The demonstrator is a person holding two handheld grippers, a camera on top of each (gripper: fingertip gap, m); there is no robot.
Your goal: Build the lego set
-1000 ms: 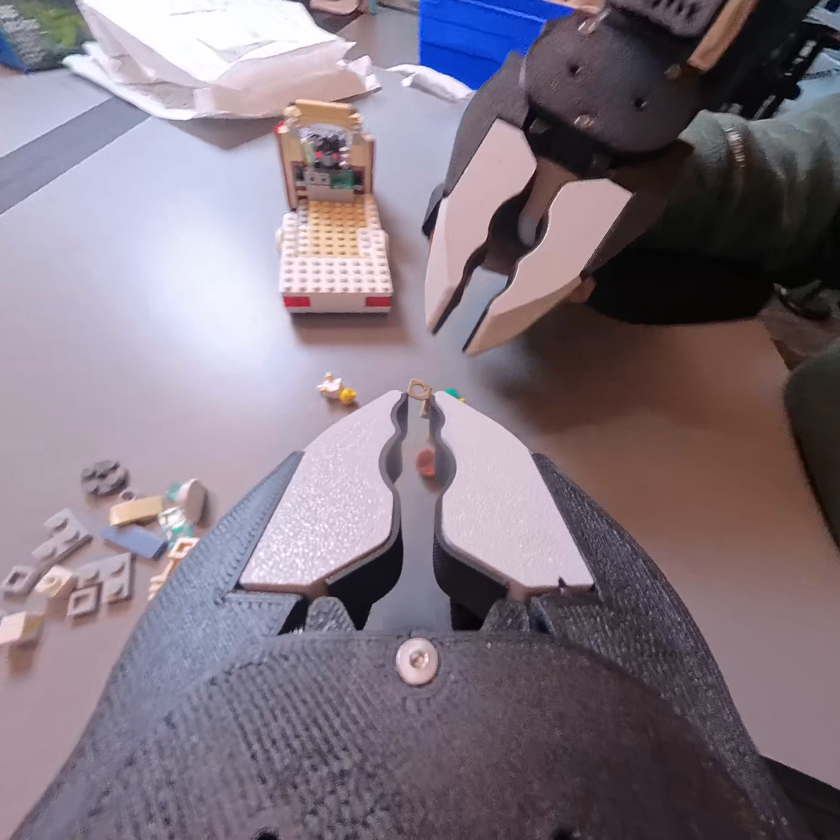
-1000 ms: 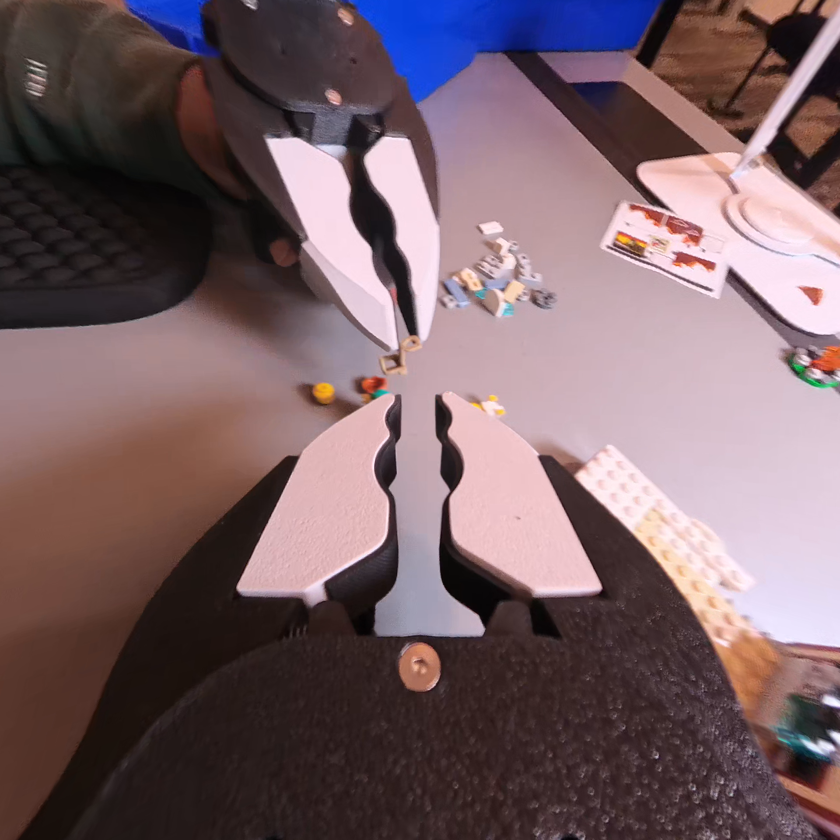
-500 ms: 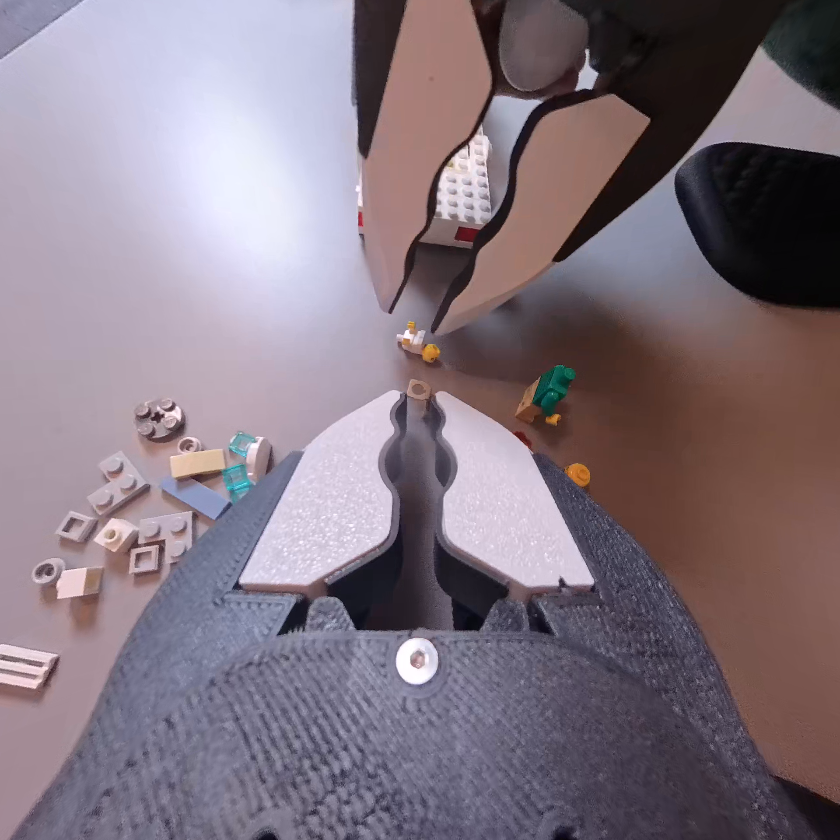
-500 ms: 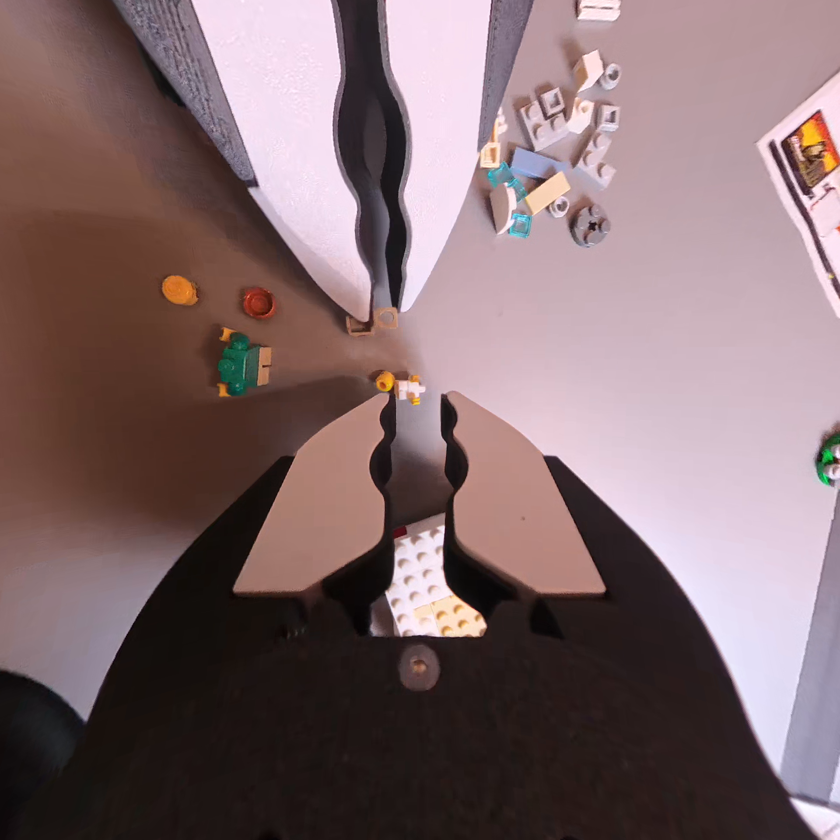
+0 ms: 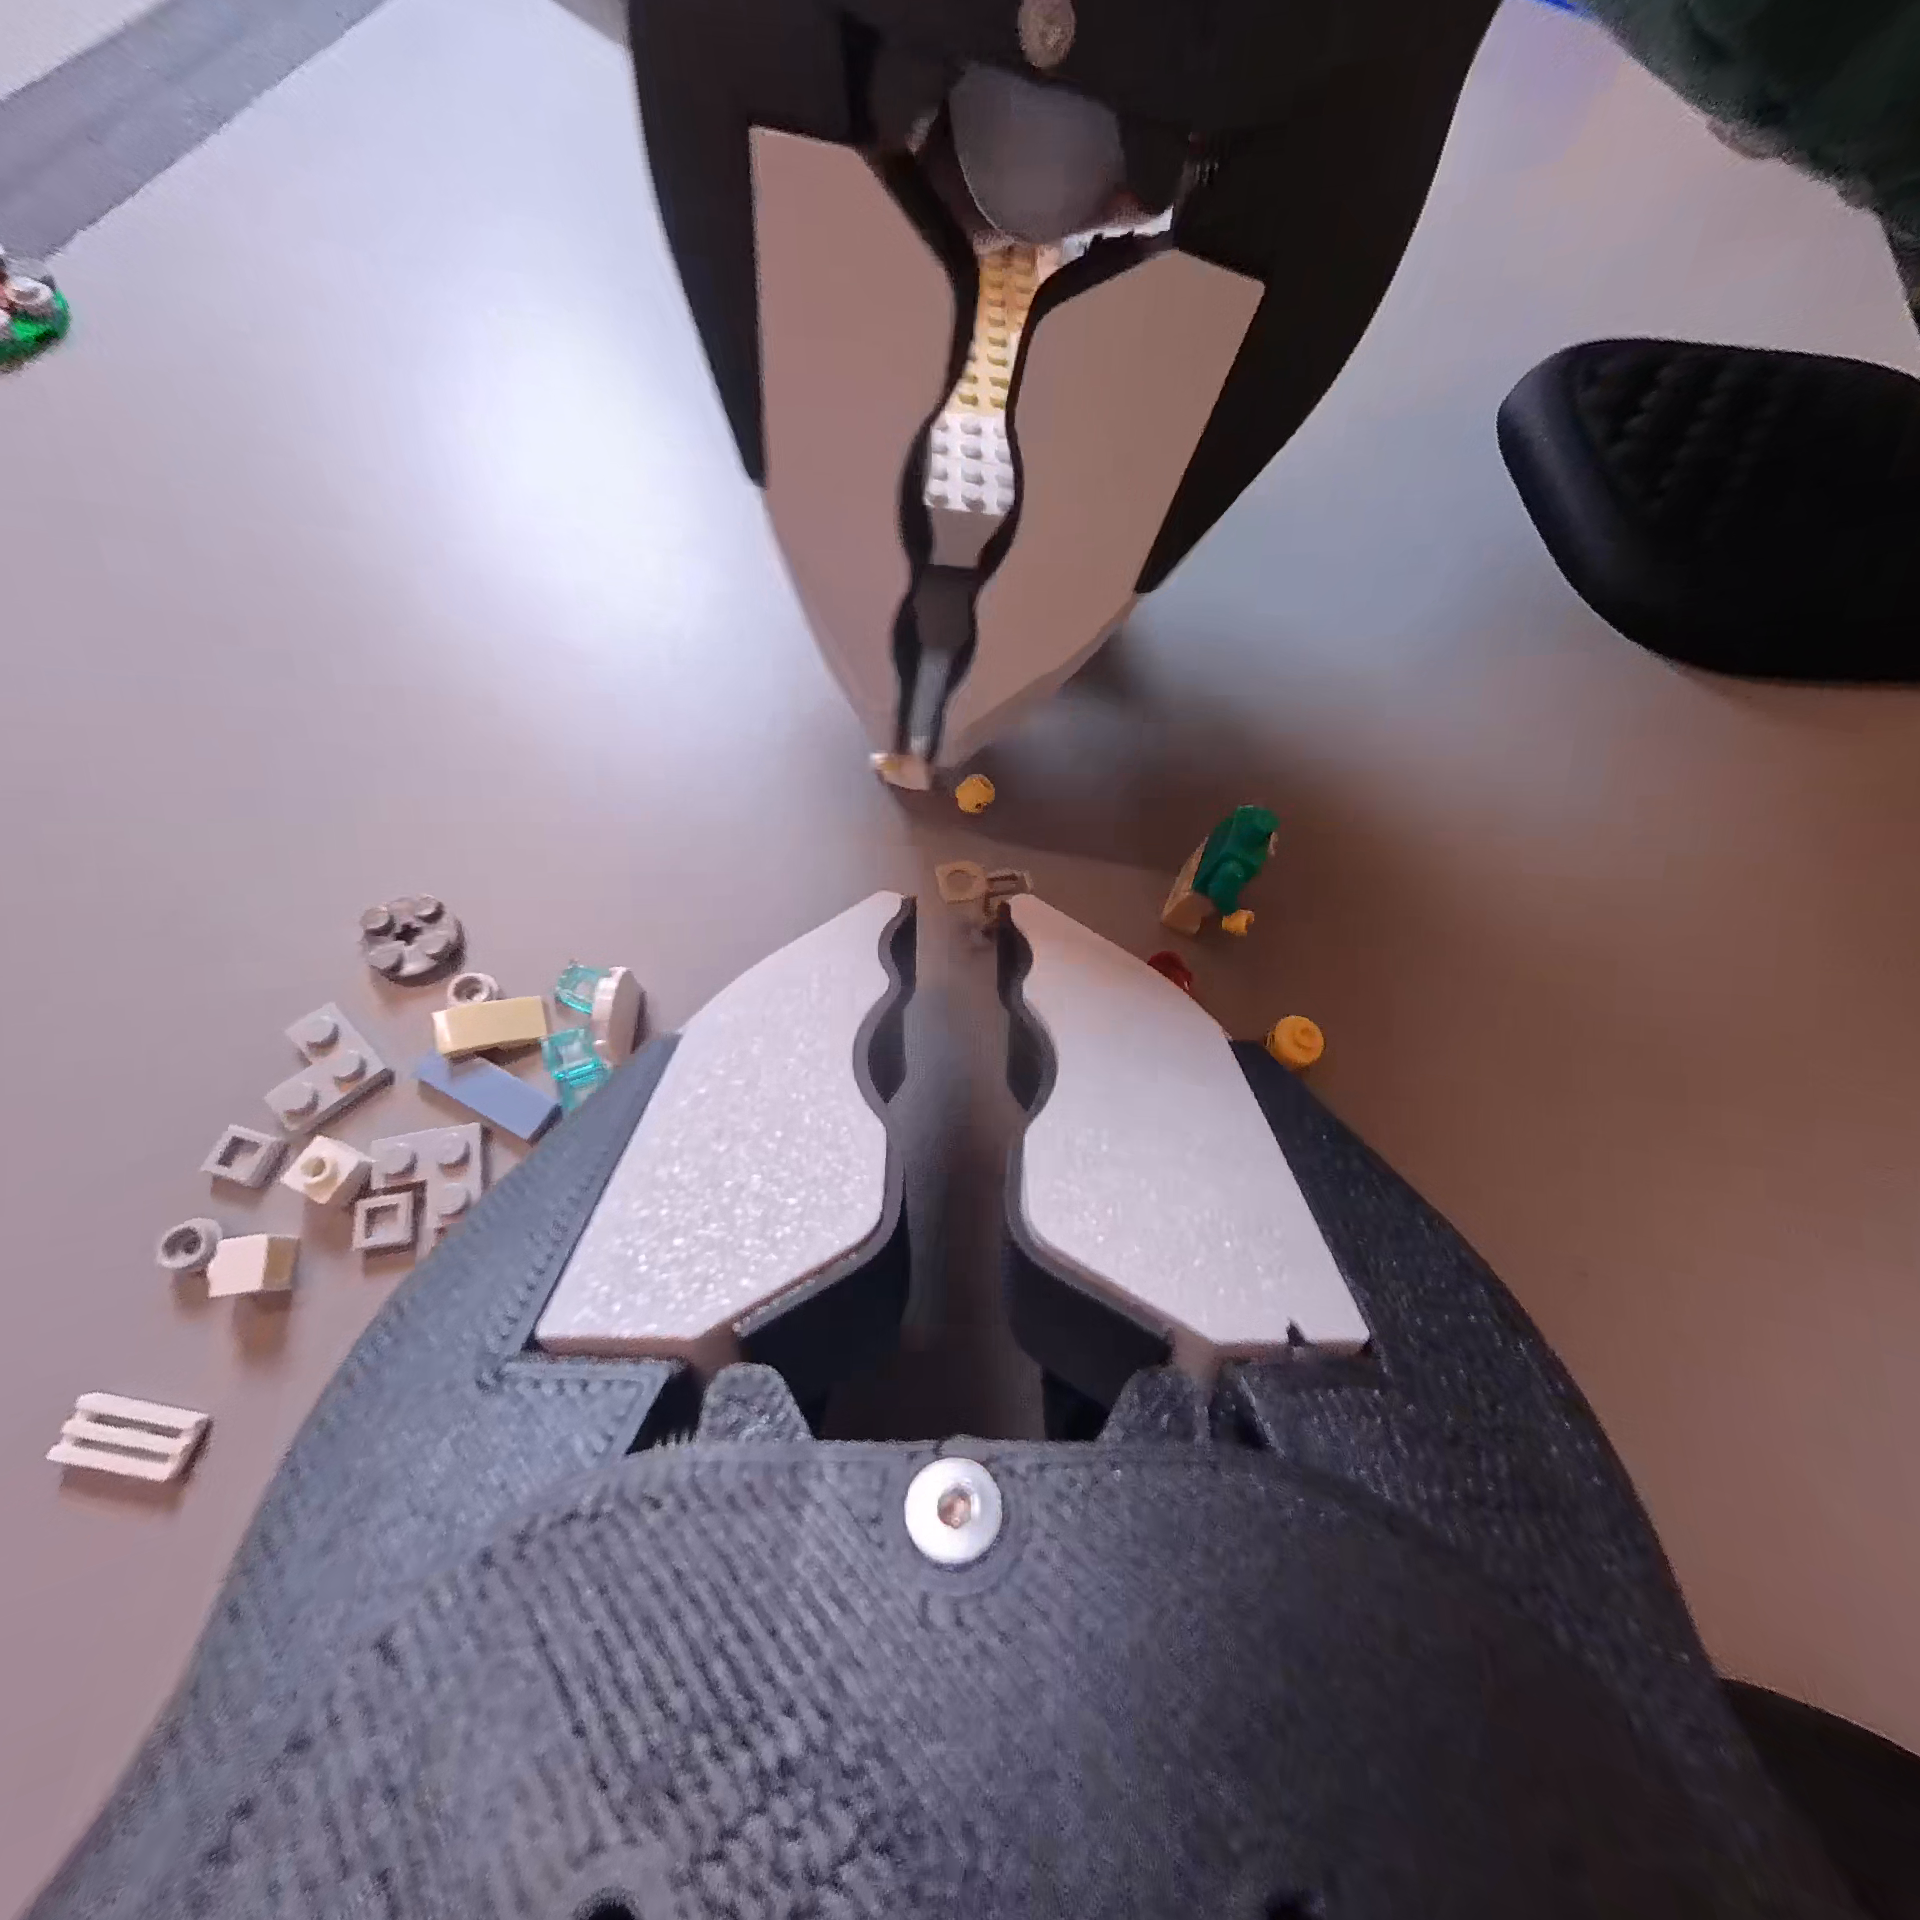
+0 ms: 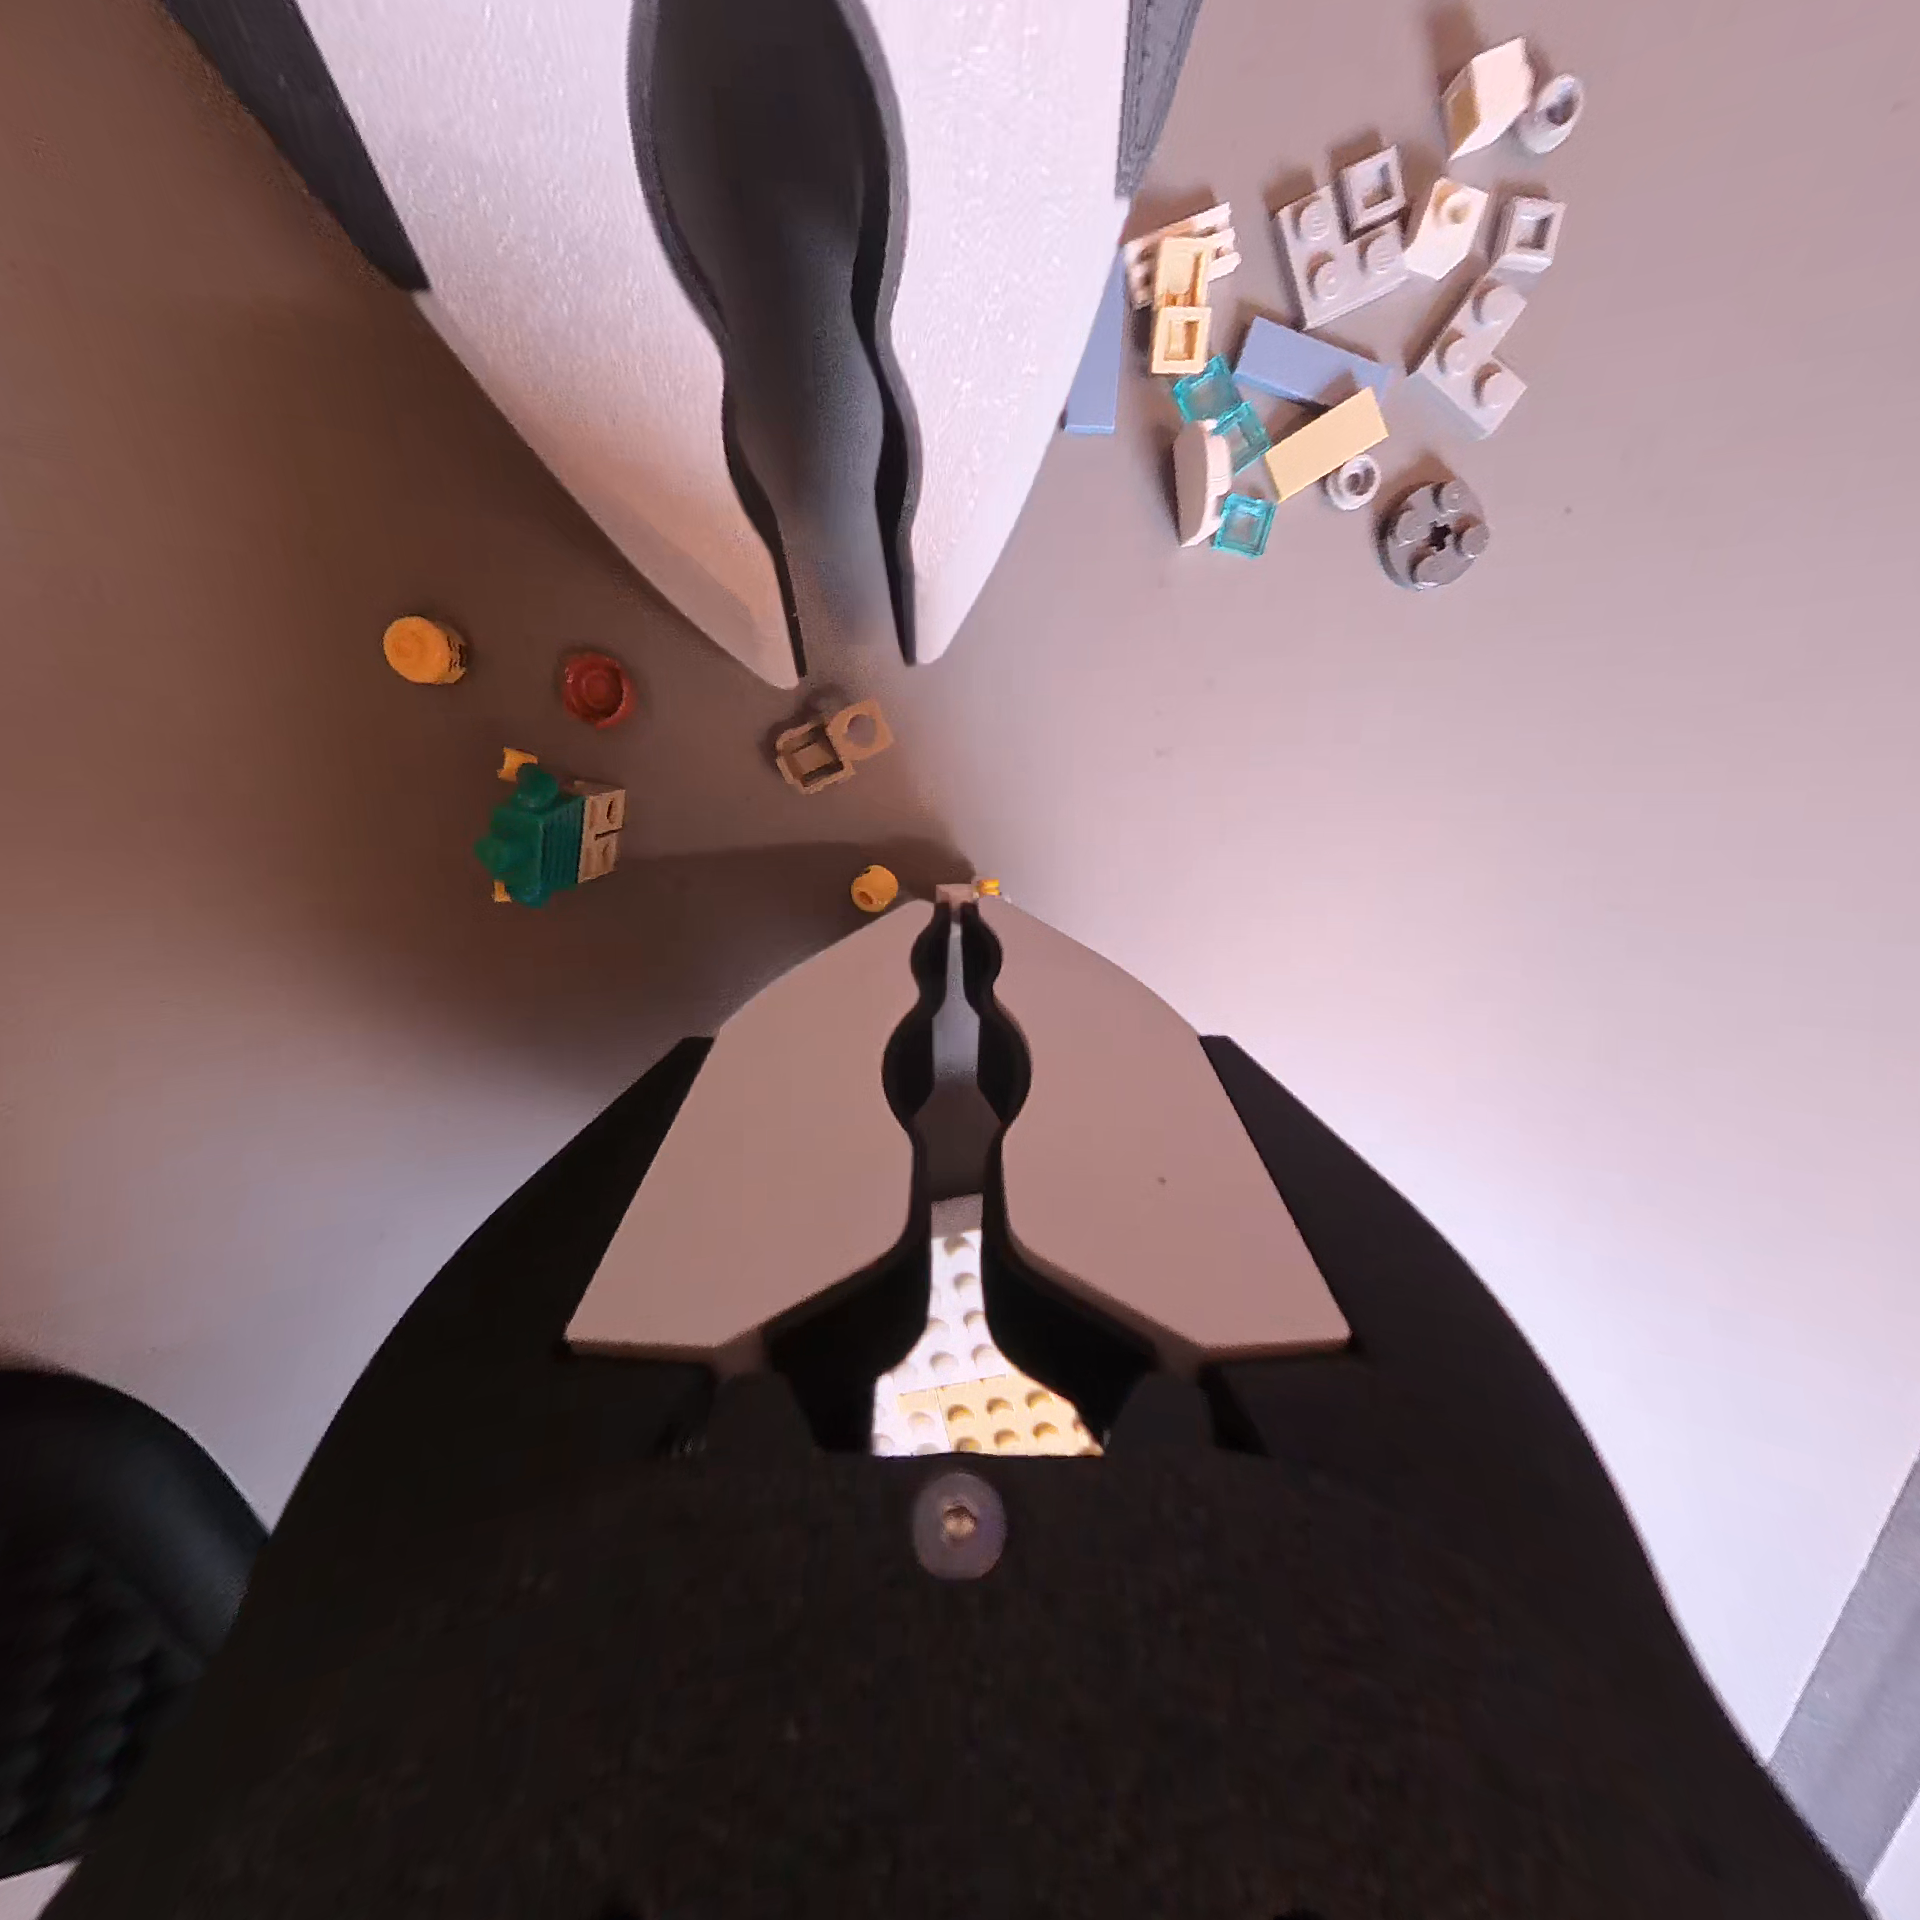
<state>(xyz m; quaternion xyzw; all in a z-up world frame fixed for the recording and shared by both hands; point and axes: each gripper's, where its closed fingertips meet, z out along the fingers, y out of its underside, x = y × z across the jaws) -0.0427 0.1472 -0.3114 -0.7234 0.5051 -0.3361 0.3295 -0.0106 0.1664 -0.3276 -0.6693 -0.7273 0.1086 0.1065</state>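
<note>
On the grey surface point(image 6: 1455, 935) right hand-held gripper point(image 6: 954, 906) pinches small white lego piece point(image 6: 954, 891); left hand-held gripper point(image 5: 956, 914) parted, empty, tan clip piece point(image 5: 979, 883) lying beside its tips

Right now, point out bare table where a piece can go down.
Bare: table past the grey round plate, on the right hand-held gripper side. Crowded: the loose brick pile, and between tan clip and green torso.

Table point(image 5: 364, 468): smooth grey-brown top, soft glare far left. Dark grey strip point(image 5: 156, 114) across the far-left corner. Black textured pad point(image 5: 1714, 509) at right. Shadow falls over the middle.
</note>
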